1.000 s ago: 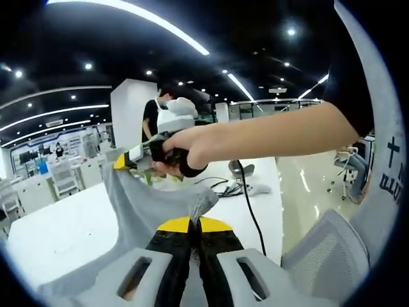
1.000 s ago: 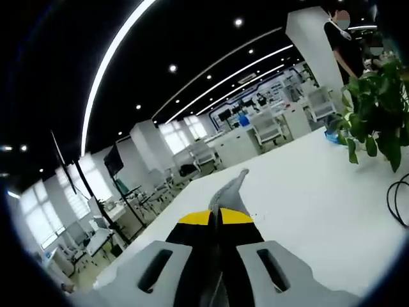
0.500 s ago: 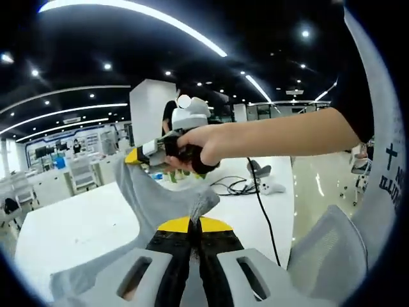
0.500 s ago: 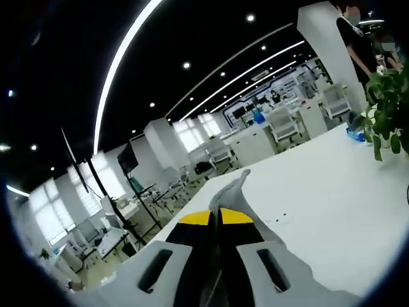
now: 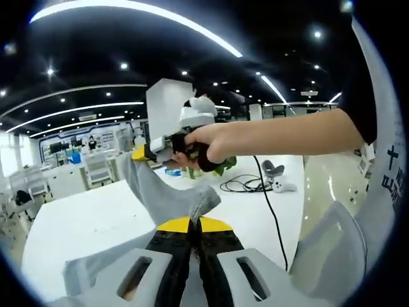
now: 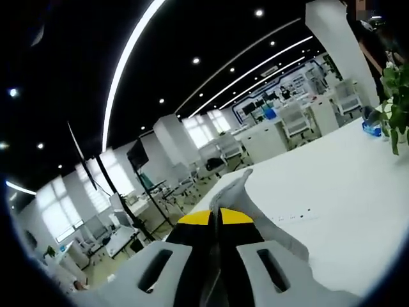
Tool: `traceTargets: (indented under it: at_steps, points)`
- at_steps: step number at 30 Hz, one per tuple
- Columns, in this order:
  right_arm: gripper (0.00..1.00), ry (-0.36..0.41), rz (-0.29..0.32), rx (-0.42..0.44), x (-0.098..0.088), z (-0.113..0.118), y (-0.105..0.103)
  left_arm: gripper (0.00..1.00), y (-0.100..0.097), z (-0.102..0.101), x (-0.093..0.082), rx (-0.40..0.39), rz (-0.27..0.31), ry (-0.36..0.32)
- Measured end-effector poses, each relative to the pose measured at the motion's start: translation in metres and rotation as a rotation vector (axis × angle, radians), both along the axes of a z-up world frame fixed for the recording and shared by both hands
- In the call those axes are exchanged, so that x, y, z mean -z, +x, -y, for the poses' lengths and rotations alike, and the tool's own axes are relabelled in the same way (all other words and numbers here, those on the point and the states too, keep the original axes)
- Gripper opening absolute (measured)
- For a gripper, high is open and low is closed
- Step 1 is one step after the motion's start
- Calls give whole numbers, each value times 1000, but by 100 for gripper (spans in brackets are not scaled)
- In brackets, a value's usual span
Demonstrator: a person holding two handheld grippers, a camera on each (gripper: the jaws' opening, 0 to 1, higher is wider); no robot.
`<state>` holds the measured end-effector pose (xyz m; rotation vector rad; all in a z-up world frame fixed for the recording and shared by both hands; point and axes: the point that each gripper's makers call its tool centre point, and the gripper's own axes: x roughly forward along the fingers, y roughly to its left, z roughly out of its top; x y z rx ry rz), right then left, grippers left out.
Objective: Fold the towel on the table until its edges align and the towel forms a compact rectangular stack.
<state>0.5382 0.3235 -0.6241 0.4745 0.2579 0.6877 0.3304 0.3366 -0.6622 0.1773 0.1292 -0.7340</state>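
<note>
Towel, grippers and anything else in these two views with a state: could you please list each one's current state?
Grey towel: lifted off the table, pinched at two points.
Left gripper: shut on the towel.
Right gripper: shut on the towel.
Black cable: lying loose on the white table.

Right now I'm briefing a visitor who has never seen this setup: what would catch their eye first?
A grey towel stretched in the air above the white table, one corner pinched by the left gripper, another by the right gripper in a person's hand. Behind lie a leafy plant and black cables.
</note>
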Motion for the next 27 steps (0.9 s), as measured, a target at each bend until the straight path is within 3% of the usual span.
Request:
traceTargets:
  at_steps: [15, 27]
  points:
    - [1, 5, 3, -78, -1, -60, -4, 3, 0, -58, 7, -123, -18, -14]
    - [1, -15, -32, -145, 20, -101, -9, 3, -5, -103, 28, -244, -66, -30]
